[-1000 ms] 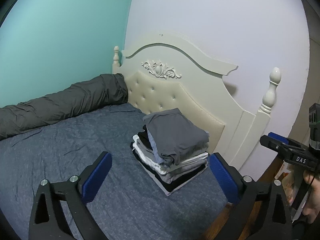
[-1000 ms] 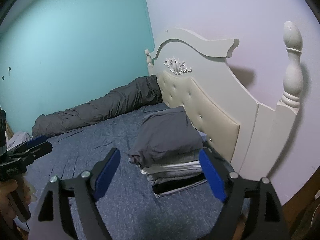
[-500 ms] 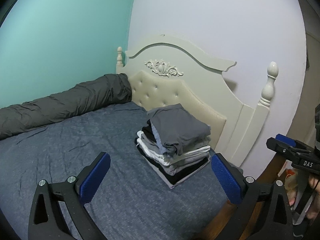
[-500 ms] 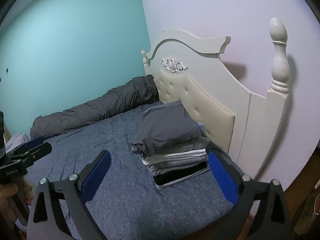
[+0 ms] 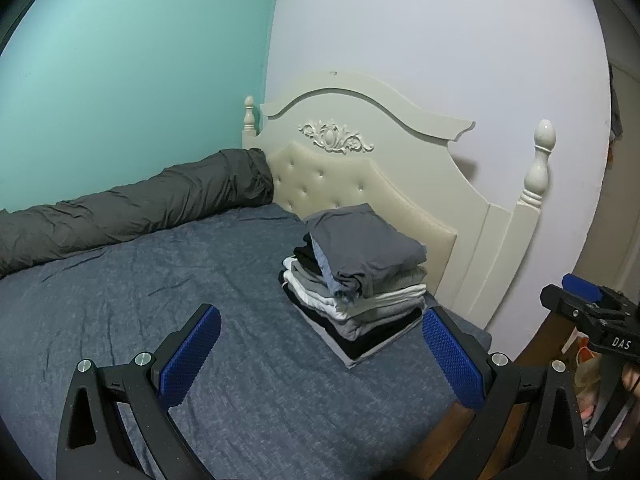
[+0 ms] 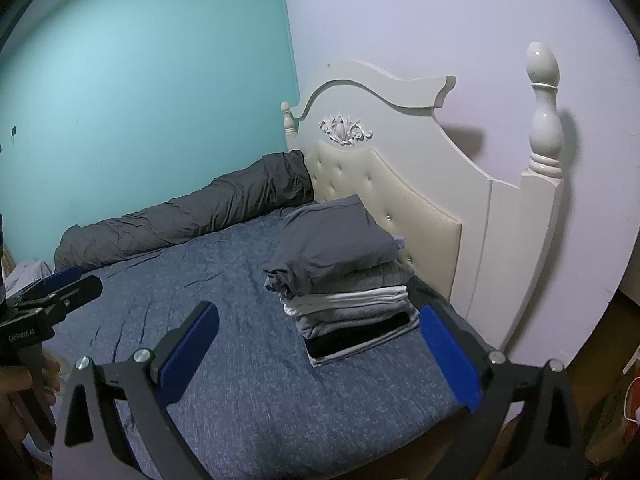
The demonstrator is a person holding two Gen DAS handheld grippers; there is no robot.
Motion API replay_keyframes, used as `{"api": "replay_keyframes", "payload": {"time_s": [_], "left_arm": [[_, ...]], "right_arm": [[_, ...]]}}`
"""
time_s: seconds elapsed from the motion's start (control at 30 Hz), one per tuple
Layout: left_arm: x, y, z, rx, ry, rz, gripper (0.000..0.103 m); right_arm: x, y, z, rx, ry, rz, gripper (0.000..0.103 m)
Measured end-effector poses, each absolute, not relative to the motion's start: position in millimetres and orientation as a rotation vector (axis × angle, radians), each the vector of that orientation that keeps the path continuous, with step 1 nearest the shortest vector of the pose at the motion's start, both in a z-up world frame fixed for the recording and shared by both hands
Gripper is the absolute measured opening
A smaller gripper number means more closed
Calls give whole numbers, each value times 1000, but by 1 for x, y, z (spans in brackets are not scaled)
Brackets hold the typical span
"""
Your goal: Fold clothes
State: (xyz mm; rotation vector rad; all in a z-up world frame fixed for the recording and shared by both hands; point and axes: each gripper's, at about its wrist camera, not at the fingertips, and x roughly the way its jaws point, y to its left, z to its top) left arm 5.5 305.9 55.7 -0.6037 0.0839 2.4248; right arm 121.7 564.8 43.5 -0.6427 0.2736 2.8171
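Soft folded stack (image 5: 356, 284) on heathered blue sheet (image 5: 120, 304).

Left wrist view: looks forward and slightly downward between its own gripper's blue-padded black fingers (image 5: 192, 356), from beyond the bed's near edge, facing the cream carved headboard (image 5: 360, 160). Right gripper (image 5: 580, 304) visible at the right edge.

Right wrist view: same downward tilt, set further right, nearer the white turned bedpost (image 6: 542, 108). Left gripper (image 6: 56, 284) visible at the left edge.

Shared: blue-grey mottled bedsheet (image 5: 120, 300), stack of folded grey, white and black garments (image 5: 356, 276) at mid distance, rolled dark grey duvet (image 5: 132, 208), turquoise wall (image 5: 120, 60), pale lilac wall (image 5: 420, 20).
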Motion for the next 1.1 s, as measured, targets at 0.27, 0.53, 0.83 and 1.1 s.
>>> {"api": "replay_keyframes", "payload": {"time_s": [0.27,0.53,0.83,1.1], "left_arm": [[19,303,47,-594,92,2416,103],[28,299,39,-588,88,2421,103],[40,294,30,-579,91,2416,103],[46,292,24,-572,83,2420,103]], "right_arm": [[136,552,38,-622,270,2811,102],[143,540,27,-620,256,2793,102],[154,532,16,-601,265,2782,102],[163,530,10,-580,269,2772,102]]}}
